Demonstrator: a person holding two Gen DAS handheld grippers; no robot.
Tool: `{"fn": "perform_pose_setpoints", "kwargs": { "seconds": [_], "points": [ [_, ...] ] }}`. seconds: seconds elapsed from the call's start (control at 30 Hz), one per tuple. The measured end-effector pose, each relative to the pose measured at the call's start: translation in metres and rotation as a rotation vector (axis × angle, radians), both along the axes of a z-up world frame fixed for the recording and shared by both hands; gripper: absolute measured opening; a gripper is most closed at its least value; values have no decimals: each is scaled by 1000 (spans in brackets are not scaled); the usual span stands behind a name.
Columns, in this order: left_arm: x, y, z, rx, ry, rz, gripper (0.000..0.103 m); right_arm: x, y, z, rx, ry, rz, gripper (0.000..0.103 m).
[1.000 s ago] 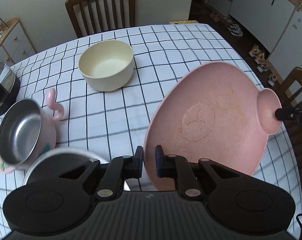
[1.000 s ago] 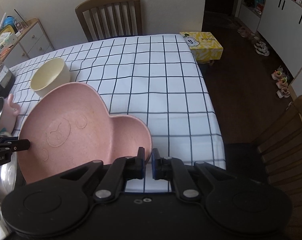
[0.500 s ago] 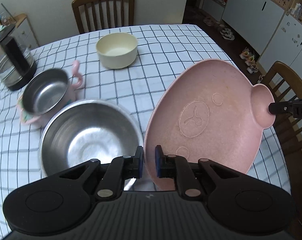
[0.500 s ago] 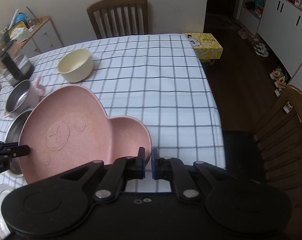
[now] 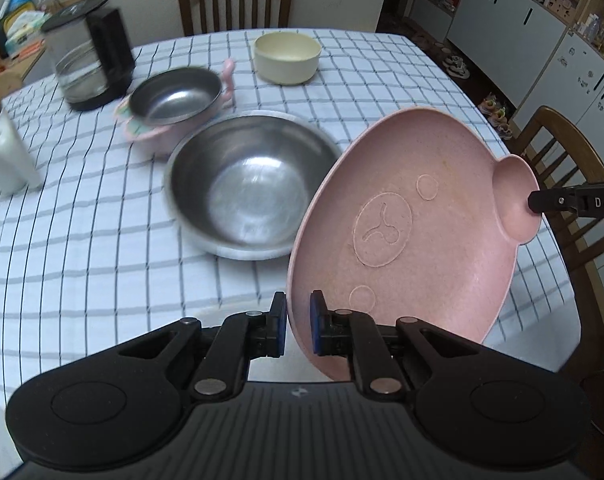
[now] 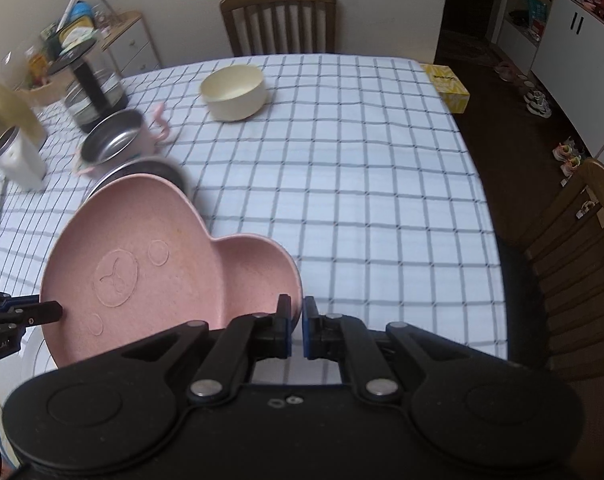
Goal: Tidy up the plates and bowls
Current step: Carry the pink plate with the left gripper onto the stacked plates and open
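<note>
Grippers are sharing one load: the left gripper point(image 5: 298, 324) is pinching the pink plate point(image 5: 405, 232) at its near rim, while the right gripper point(image 6: 296, 326) is clamping the ear lobe. Plate is hanging tilted above the checked tablecloth point(image 5: 102, 240), steel bowl point(image 5: 246, 184) at ten o'clock, cream bowl point(image 5: 288, 58) farther off at eleven.

The pink plate point(image 5: 401, 220) (lifted) has moved back; steel bowl point(image 5: 250, 188) now in view.

Checked tablecloth point(image 6: 341, 184) over the table — wooden chair point(image 6: 280, 20) at far end, another chair point(image 6: 577, 248) right. Plain pale wall point(image 6: 361, 4), dark floor point(image 6: 513, 128), white cabinets point(image 5: 541, 40) far right.
</note>
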State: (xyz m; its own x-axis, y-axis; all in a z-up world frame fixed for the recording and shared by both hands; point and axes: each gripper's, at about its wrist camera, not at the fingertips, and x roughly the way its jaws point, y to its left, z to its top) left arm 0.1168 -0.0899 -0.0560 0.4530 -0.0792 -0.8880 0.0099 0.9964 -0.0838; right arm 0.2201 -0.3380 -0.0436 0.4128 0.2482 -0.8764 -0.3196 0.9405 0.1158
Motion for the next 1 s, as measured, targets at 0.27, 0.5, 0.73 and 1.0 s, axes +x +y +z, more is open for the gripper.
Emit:
{"fn": "perform_pose_setpoints", "kwargs": {
  "seconds": [0.27, 0.5, 0.73, 1.0],
  "points": [
    [-56, 35, -19, -28, 58, -8, 11, -47, 35, -10, -32, 33, 21, 6],
    [-85, 56, -39, -48, 117, -5, 11, -77, 61, -27, -61, 82, 31, 6],
    [-92, 75, -55, -18, 143, 9, 11, -84, 85, -44, -82, 118, 46, 6],
    [-84, 93, -65, 0, 149, 33, 11, -82, 107, -65, -91, 162, 55, 7]
  ]
}}
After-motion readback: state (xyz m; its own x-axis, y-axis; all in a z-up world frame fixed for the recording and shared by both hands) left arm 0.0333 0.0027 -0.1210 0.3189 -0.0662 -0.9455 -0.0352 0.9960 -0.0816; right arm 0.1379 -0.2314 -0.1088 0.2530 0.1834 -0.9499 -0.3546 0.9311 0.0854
